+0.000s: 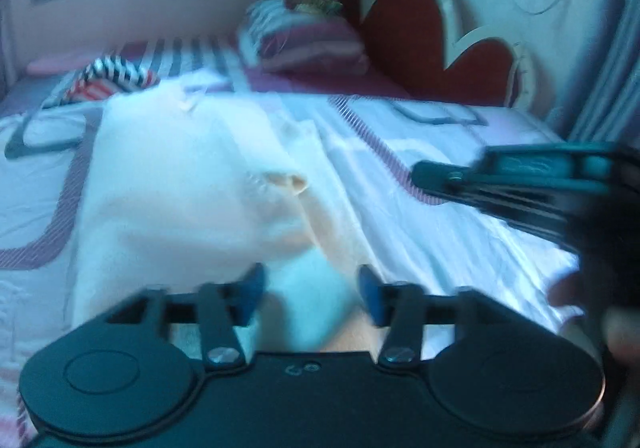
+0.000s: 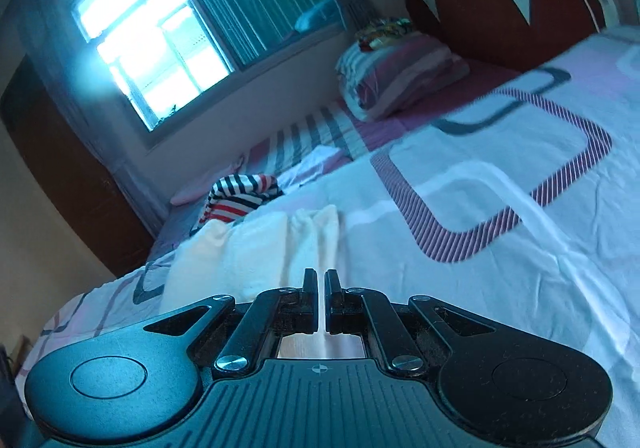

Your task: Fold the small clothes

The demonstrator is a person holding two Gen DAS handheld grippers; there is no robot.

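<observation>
While left claw (image 1: 312, 290) gapes empty over cream garment (image 1: 180, 184), right claw (image 2: 321, 284) pinched together.

No words, brand names or numbers can be read anywhere; the left wrist view may be too blurred to tell.

Cool bluish daylight glared from the window (image 2: 160, 36); the left wrist view was motion-blurred, and both bowed at the edges.

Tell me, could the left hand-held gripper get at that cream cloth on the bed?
Probably yes: the left hand-held gripper is open, nothing between its jaws, and the cream cloth lies uncovered just ahead of it.
</observation>
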